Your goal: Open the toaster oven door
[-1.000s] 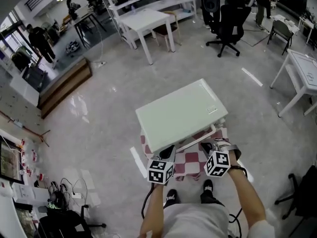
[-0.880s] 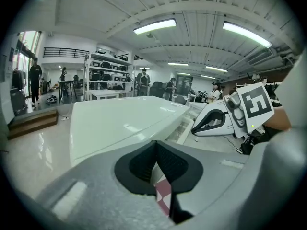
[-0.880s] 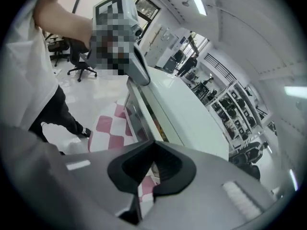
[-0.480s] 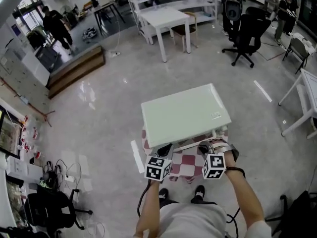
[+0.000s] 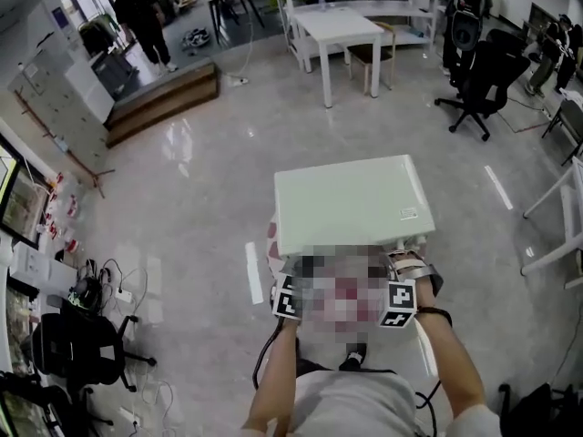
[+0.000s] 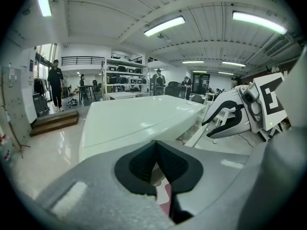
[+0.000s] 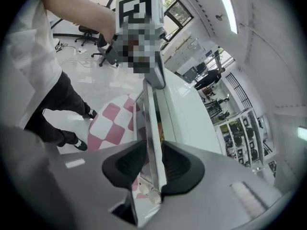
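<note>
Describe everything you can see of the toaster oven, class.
The toaster oven is a white box with a smooth, glossy top bearing a small label near one front corner. It stands on a red-and-white checked cloth. Its door, a thin white-framed glass panel seen edge-on, runs between the pads of the right gripper, whose jaws have just been opening. The oven's front cannot be seen in the head view.

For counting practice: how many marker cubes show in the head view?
2: left cube at the toaster oven, near left corner; right cube at its near right corner; none seems hidden.
</note>
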The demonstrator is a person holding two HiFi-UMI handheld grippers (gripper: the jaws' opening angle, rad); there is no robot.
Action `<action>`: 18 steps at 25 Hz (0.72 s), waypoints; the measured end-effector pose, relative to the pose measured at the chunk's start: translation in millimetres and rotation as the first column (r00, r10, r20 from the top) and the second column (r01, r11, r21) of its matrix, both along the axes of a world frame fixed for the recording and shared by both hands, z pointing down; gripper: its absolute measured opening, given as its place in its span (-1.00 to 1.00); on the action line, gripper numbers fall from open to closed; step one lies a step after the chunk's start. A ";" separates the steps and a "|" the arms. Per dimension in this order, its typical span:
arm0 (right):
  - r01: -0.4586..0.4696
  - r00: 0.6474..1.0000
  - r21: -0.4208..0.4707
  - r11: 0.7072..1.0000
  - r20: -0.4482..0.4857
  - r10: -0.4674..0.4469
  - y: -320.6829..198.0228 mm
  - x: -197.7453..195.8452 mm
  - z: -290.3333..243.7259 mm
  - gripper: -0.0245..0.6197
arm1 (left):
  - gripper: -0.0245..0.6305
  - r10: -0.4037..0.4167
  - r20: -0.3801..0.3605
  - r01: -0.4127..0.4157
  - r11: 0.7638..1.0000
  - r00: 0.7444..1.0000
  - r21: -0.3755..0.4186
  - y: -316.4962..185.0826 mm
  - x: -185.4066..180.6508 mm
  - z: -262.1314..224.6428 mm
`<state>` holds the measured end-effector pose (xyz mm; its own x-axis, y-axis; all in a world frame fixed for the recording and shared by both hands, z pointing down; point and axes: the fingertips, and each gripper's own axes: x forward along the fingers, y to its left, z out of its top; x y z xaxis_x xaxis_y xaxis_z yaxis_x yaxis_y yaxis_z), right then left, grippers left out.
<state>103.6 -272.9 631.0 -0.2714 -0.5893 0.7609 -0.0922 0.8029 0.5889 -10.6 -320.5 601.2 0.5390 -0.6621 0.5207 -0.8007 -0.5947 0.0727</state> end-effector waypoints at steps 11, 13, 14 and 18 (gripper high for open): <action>0.035 0.993 0.161 0.986 -0.120 -0.016 -11.9 4.7 17.8 -0.60 | -0.91 -0.086 -0.015 0.087 0.996 0.996 0.030 0.0 -9.7 1.1; 0.046 0.993 0.159 0.986 -0.110 -0.029 -10.1 2.3 18.5 -0.61 | -0.91 -0.114 -0.023 0.114 0.992 0.993 0.043 0.7 -12.3 0.0; 0.050 0.994 0.152 0.987 -0.104 -0.034 -8.7 1.2 18.9 -0.61 | -0.91 -0.123 -0.017 0.123 0.991 0.992 0.050 1.7 -13.0 0.4; 0.052 0.994 0.149 0.987 -0.106 -0.036 -3.3 0.5 17.8 -0.62 | -0.91 -0.117 -0.010 0.118 0.992 0.993 0.043 7.0 -13.0 1.1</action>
